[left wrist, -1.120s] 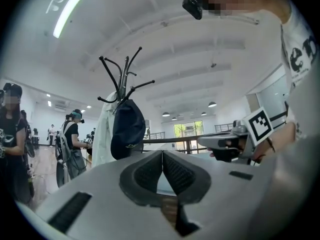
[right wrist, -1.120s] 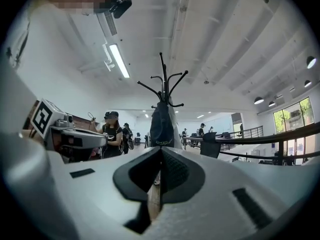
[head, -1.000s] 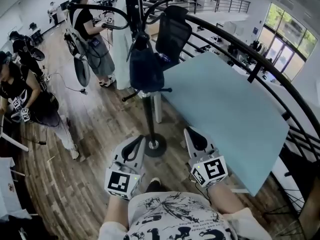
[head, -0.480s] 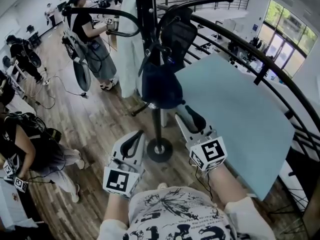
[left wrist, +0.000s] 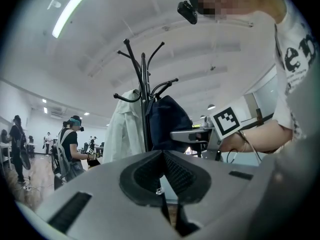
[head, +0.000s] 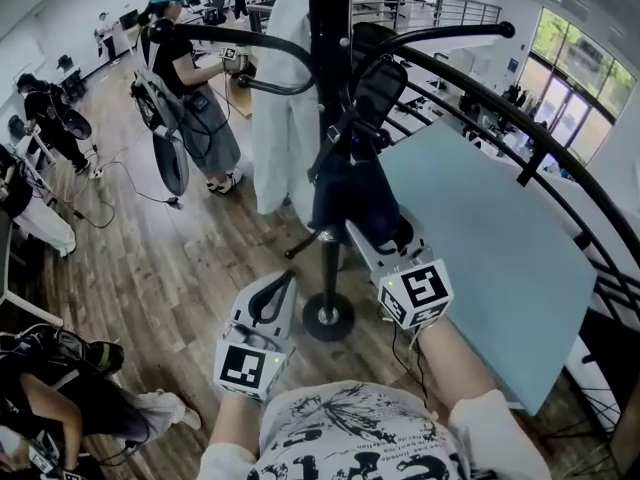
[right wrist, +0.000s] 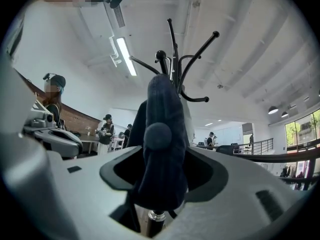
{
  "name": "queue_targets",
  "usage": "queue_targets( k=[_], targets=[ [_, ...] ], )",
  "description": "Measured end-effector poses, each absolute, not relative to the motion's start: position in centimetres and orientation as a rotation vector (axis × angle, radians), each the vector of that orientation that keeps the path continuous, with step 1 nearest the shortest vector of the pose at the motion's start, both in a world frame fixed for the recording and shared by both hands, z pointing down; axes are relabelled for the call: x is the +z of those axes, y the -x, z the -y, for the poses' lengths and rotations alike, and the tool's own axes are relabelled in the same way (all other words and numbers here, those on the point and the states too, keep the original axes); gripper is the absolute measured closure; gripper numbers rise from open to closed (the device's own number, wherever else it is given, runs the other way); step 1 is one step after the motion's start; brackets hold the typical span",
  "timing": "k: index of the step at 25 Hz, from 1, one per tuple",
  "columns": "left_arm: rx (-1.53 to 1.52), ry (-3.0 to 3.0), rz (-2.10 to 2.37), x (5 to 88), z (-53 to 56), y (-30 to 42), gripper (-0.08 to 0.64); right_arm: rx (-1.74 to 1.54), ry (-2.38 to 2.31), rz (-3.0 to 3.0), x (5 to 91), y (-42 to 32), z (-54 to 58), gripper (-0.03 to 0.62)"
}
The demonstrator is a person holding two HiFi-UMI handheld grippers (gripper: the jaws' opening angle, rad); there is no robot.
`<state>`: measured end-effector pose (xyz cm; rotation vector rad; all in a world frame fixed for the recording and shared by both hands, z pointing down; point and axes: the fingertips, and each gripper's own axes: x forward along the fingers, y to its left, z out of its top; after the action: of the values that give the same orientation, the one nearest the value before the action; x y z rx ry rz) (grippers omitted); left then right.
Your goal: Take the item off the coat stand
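A black coat stand (head: 330, 78) rises ahead of me from a round base (head: 328, 320). On it hang a dark blue fabric item (head: 348, 198) and a white coat (head: 288, 98). My right gripper (head: 381, 236) is raised to the dark item's lower part. Its jaws are opening, and the dark blue item (right wrist: 162, 134) hangs between them without the pads pressing on it. My left gripper (head: 284, 286) stays lower, left of the pole, shut and empty. In the left gripper view its closed tips (left wrist: 162, 156) point at the stand (left wrist: 144, 109) and the dark item (left wrist: 169, 121).
A light blue table (head: 480, 238) stands to the right, with a curved black railing (head: 560, 158) behind it. A black mesh office chair (head: 385, 83) sits behind the stand. A person (head: 190, 88) stands at the back left, others (head: 45, 118) at the far left. The floor is wood.
I have come closer to the stand. My right gripper rose and reached forward to the dark item, and its jaws went from shut to wide around it. The left gripper stayed low.
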<state>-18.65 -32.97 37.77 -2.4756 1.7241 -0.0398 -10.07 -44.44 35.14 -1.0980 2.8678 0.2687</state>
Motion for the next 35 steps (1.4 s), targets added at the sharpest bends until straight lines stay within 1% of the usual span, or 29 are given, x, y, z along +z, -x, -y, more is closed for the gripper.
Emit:
queue_targets(
  k=[3,5,7,13,22,26,30,35],
  targets=[
    [-0.05,2.474,-1.735,38.0,33.3,19.3,0.555,0.289,1.087,-2.867,34.9,10.7,44.9,0.379],
    [-0.047,2.469,-1.745,38.1,33.3,19.5,0.555,0.305,1.098,-2.857,34.6,10.7,44.8,0.452],
    [-0.037,2.446,-1.767,38.0,33.4,20.0,0.555,0.312,1.114,-2.845,34.5,10.5,44.8,0.505],
    [-0.027,2.404,-1.806,37.5,33.0,20.1,0.555,0.322,1.13,-2.849,34.2,10.1,44.3,0.569],
    [-0.015,2.379,-1.845,37.0,31.0,18.7,0.555,0.425,1.089,-2.778,30.3,8.4,41.1,0.578],
    [-0.032,2.377,-1.875,37.2,30.1,15.4,0.555,0.432,1.033,-2.766,28.7,5.2,39.5,0.578],
    [-0.025,2.364,-1.906,37.0,28.9,13.7,0.555,0.437,0.958,-2.765,27.9,3.4,37.1,0.578],
    [-0.025,2.354,-1.938,37.5,27.0,11.7,0.555,0.399,0.925,-2.795,28.8,1.1,34.9,0.578]
  ],
)
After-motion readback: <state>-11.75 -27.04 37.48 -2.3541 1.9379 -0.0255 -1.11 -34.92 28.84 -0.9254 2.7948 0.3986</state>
